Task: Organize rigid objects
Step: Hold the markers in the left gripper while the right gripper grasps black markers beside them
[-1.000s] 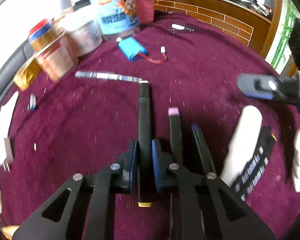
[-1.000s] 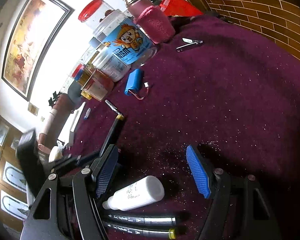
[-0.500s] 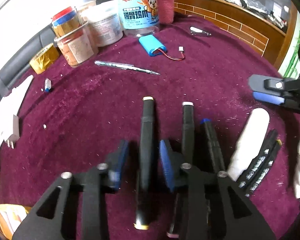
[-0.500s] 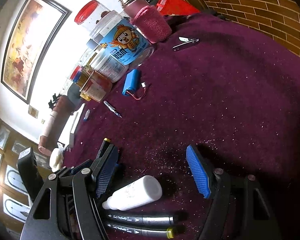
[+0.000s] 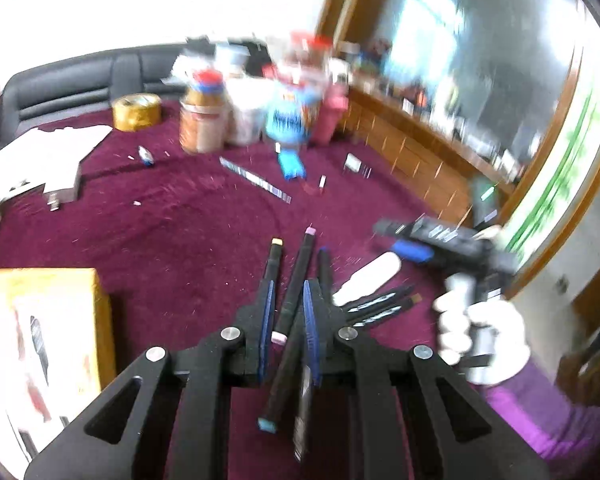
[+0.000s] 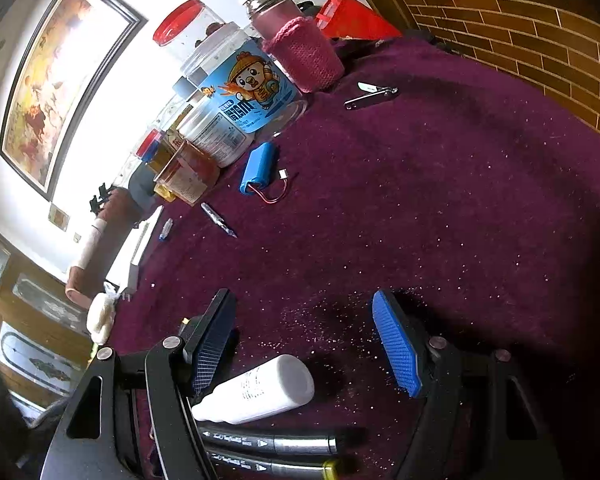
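My left gripper (image 5: 288, 320) is open and raised above a row of black markers (image 5: 296, 280) lying side by side on the maroon cloth; nothing is between its pads. A white bottle (image 5: 368, 278) and two more markers (image 5: 380, 306) lie to their right. My right gripper (image 6: 304, 344) is open and empty, low over the cloth, with the white bottle (image 6: 260, 390) and the two markers (image 6: 268, 446) lying just under it. It also shows in the left wrist view (image 5: 412, 246).
Jars and a large blue-labelled tub (image 6: 244, 104) stand at the back with a pink-sleeved flask (image 6: 300, 52). A blue battery pack (image 6: 258, 168), a silver pen (image 6: 218, 220) and nail clippers (image 6: 370, 94) lie on the cloth. A yellow box (image 5: 40, 344) sits at left.
My left gripper has let go of the yellow-capped marker, opened, and pulled back and up away from the row. The right gripper has stayed still and open.
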A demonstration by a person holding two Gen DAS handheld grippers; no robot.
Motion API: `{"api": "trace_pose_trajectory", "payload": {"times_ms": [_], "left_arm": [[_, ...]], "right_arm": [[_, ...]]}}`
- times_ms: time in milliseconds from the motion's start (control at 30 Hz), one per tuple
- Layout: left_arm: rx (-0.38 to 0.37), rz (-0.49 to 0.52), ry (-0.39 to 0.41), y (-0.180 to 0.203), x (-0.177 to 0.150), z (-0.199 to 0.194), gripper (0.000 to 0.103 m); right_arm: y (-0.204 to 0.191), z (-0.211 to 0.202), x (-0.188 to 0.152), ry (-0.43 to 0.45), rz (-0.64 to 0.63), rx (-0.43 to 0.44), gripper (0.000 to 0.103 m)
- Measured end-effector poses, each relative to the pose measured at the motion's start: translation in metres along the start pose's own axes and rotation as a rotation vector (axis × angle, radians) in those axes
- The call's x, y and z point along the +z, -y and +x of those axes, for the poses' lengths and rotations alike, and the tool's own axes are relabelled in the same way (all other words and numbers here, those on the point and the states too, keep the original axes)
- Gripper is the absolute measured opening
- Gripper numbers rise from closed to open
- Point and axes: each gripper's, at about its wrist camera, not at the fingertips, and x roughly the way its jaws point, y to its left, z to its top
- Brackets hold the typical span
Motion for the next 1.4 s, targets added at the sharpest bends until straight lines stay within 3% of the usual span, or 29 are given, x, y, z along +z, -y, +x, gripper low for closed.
{"api": "trace_pose_trajectory", "payload": {"times_ms": [167, 333, 400, 500, 700, 767, 867, 900, 1100, 1267, 1400], "left_arm": [[-0.057, -0.125, 0.138, -0.018, -0.022, -0.065, 0.012], [-0.053, -0.194, 0.152, -0.033, -0.045, -0.09, 0.013], [-0.061, -0.204, 0.137, -0.036, -0.051, -0.091, 0.021], [-0.049, -0.203, 0.122, -0.037, -0.055, -0.087, 0.034], [-0.069, -0.246, 0.076, -0.038, -0.067, -0.072, 0.035], [-0.063, -0.25, 0.063, -0.037, -0.069, -0.071, 0.036], [-0.044, -0.245, 0.056, -0.035, -0.066, -0.07, 0.043], [-0.041, -0.241, 0.053, -0.035, -0.065, -0.07, 0.044], [-0.029, -0.193, -0.006, -0.024, -0.048, -0.044, 0.044], [0.048, -0.08, -0.14, -0.008, -0.028, 0.019, 0.044], [0.109, -0.049, -0.251, -0.008, -0.019, 0.076, 0.043]], "right_arm": [[-0.009, 0.001, -0.005, 0.016, -0.068, -0.051, 0.066], [-0.014, -0.007, -0.008, 0.055, -0.092, -0.08, 0.066], [-0.017, -0.013, -0.01, 0.056, -0.087, -0.082, 0.066], [-0.029, -0.028, -0.025, 0.009, -0.069, 0.023, 0.066], [-0.083, -0.018, -0.062, -0.136, -0.189, 0.121, 0.065], [-0.099, -0.008, -0.069, -0.161, -0.231, 0.113, 0.051], [-0.119, 0.014, -0.082, -0.19, -0.315, -0.005, 0.027], [-0.122, 0.02, -0.085, -0.193, -0.32, -0.046, 0.026], [-0.101, 0.017, -0.081, -0.165, -0.252, -0.073, 0.016], [-0.085, 0.004, -0.072, -0.154, -0.227, -0.08, 0.014], [-0.072, 0.011, -0.068, -0.135, -0.194, -0.003, 0.014]]}}
